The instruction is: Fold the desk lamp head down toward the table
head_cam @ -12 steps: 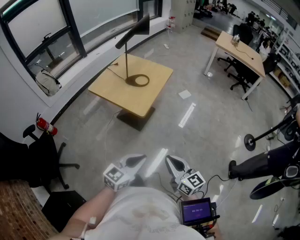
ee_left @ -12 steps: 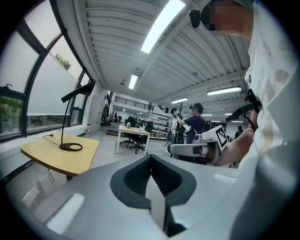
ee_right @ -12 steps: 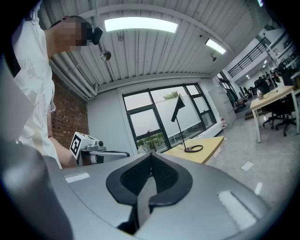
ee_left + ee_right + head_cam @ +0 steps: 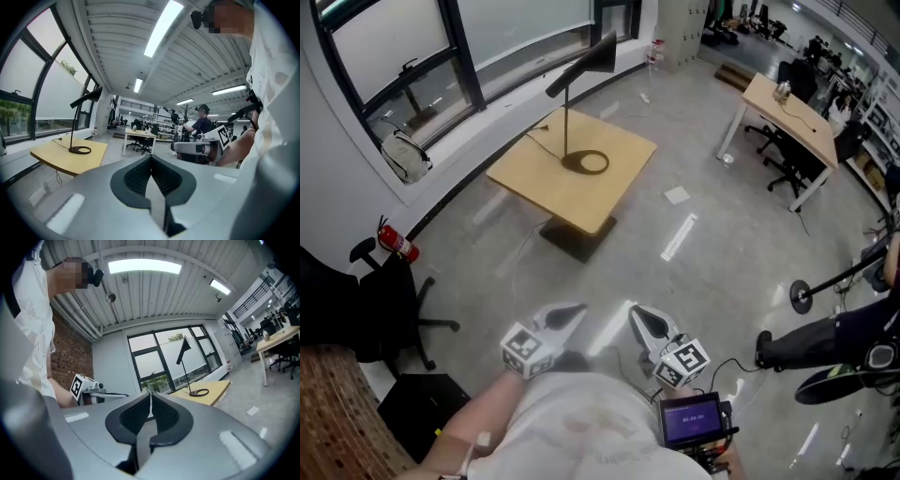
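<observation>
A black desk lamp (image 4: 570, 103) stands on a square wooden table (image 4: 544, 186) far ahead, its ring base (image 4: 587, 163) near the table's middle and its head (image 4: 589, 63) raised and angled up. The lamp (image 4: 79, 121) shows small at the left of the left gripper view, and the lamp (image 4: 186, 363) shows right of centre in the right gripper view. My left gripper (image 4: 575, 315) and right gripper (image 4: 639, 320) are held close to my body, well short of the table. Both are shut with nothing between the jaws.
A black office chair (image 4: 389, 314) and a red fire extinguisher (image 4: 397, 245) stand at the left wall. A second desk (image 4: 787, 108) with chairs is at the upper right. A person's leg (image 4: 825, 333) and a stand lie at the right. Bare concrete floor separates me from the table.
The table and lamp have shifted slightly right and down in the head view as the view moved. Both grippers keep their places, shut.
</observation>
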The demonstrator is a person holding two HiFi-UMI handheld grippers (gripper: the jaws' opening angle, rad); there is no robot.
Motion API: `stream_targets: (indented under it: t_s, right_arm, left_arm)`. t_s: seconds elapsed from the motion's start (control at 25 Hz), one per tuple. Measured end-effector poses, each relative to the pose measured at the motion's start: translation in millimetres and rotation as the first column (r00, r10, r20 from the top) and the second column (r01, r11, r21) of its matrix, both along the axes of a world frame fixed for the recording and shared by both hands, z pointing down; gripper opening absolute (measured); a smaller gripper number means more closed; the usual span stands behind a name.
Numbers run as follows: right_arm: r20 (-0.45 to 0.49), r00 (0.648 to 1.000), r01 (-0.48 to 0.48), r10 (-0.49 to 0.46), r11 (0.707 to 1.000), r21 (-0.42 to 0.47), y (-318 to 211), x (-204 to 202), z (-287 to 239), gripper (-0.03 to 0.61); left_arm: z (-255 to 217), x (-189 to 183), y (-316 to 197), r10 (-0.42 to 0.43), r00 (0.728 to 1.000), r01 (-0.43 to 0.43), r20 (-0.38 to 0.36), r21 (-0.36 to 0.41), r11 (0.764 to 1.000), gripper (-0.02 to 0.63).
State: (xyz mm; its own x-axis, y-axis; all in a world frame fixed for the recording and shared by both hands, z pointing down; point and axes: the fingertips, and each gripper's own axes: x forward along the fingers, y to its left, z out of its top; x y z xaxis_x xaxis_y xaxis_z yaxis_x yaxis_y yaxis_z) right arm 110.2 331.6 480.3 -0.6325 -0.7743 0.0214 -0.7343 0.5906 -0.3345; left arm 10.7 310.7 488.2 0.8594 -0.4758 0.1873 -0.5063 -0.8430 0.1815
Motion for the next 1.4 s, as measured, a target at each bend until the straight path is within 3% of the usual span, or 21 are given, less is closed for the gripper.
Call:
stream_targets:
  t_s: [0.36, 0.88, 1.4]
  right_arm:
    - [-0.015, 0.999, 0.042, -0.042, 0.999, 0.006, -11.0, -6.4, -3.3, 0.023]
    - [-0.007, 0.994, 0.108, -0.108, 0.994, -0.009, -39.3, -30.1, 7.2, 0.012]
    - [-0.025, 0.994, 0.101, -0.102, 0.995, -0.022, -99.9, -47.2, 8.0, 0.012]
  left_arm:
    - [-1.1, -15.0, -5.8, -0.045, 0.999, 0.044, 0.023, 0.043, 0.998, 0.002]
    - [0.2, -52.2, -20.2, -0.15, 0.988, 0.149, 0.045, 0.019, 0.989, 0.002]
    - [-0.9, -76.1, -84.7, -0.165, 0.986, 0.165, 0.034, 0.007, 0.986, 0.002]
